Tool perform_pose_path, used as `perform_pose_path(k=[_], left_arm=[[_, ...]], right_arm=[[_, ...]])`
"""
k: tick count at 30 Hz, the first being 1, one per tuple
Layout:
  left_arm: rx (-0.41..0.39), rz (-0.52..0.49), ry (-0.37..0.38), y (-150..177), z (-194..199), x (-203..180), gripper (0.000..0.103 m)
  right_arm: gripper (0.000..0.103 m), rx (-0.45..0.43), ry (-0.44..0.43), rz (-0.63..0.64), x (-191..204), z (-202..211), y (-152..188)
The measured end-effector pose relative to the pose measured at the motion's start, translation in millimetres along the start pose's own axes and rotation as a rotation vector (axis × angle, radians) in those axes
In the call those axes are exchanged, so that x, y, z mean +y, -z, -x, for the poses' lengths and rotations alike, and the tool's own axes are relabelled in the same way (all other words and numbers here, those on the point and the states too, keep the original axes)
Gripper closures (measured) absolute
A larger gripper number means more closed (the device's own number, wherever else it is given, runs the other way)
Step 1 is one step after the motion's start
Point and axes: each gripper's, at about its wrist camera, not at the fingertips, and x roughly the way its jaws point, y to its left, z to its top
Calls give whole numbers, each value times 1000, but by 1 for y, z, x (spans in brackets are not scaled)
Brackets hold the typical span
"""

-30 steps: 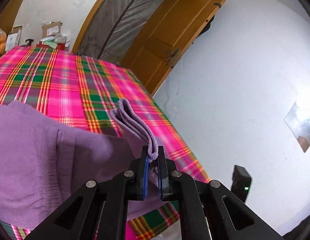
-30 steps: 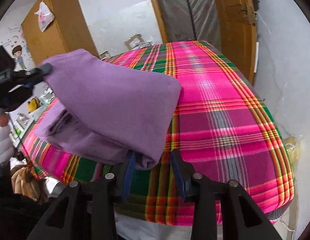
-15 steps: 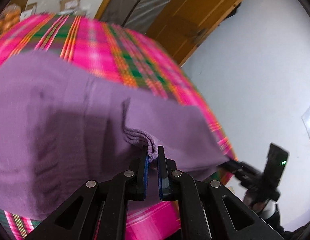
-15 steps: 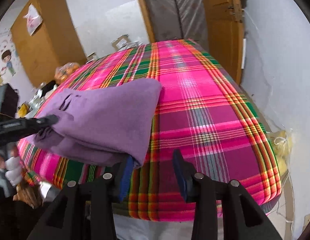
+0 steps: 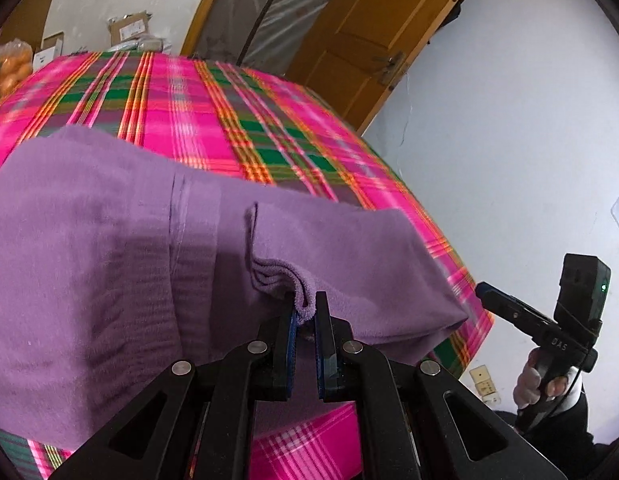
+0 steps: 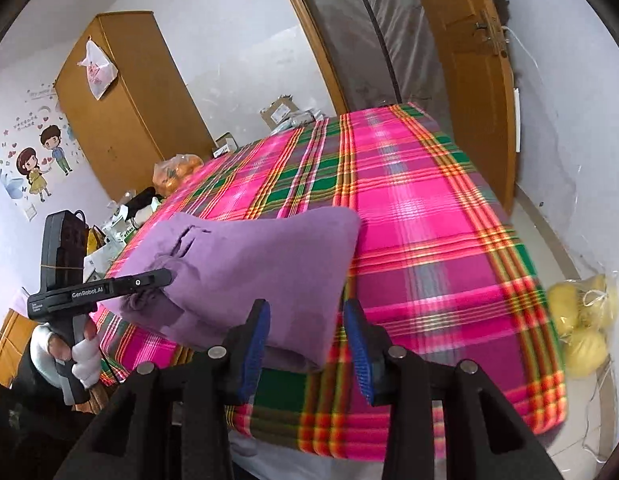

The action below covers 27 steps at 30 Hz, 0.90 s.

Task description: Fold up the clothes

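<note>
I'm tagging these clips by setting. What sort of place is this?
Most likely a home bedroom: a bed under a plaid cover, a wooden wardrobe, cartoon wall stickers.

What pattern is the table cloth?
Pink plaid cloth with green and orange stripes, clearest in the right wrist view.

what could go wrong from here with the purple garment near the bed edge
1. The left gripper is shut on a bunched hem of the purple garment; pulling away before letting go could drag the fold open.
2. The folded garment's near corner lies at the edge of the plaid bed cover, so a nudge might slide it off.
3. The right gripper stands open around that corner without pressing it, so it could snag the cloth.
</note>
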Motion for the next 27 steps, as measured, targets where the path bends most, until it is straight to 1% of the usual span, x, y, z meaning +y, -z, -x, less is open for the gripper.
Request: perform_pose_path(k=[3, 6, 8, 9, 10, 14, 15, 17, 20, 21, 23, 24, 26, 27], left_arm=[[32, 17, -11, 6, -6, 6, 95], [40, 28, -10, 10, -6, 8, 95], [42, 22, -13, 10, -6, 7, 95], [44, 18, -15, 11, -5, 7, 95], [45, 14, -17, 13, -5, 7, 95], [44, 11, -26, 10, -8, 8, 95], [43, 8, -31, 8, -9, 8, 95], [30, -16, -50, 5, -7, 4, 95], [24, -31, -57, 3, -5, 1, 95], [32, -27, -55, 4, -6, 2, 95], [52, -25, -49, 8, -7, 3, 94], [54, -21, -46, 9, -5, 4, 94], [54, -13, -41, 10, 0, 6, 93], [45, -7, -43, 10, 6, 8, 93]], right_arm=[[64, 12, 3, -17, 1, -12, 0], [65, -5, 3, -14, 4, -12, -2], [73, -14, 10, -4, 9, -14, -7], [80, -6, 24, 2, 10, -18, -10], [84, 10, 45, 7, 11, -24, -12], [87, 58, 85, -2, 3, -44, -15], [88, 60, 86, -7, 1, -47, -16], [88, 36, 77, -7, 2, -45, -24], [88, 9, 56, -4, 4, -46, -34], [88, 15, 53, -4, 4, -50, -37], [88, 54, 69, -10, 1, -62, -40], [90, 59, 69, -20, -2, -65, -41], [90, 60, 71, -32, -6, -69, -45], [90, 47, 75, -30, -6, -67, -47]])
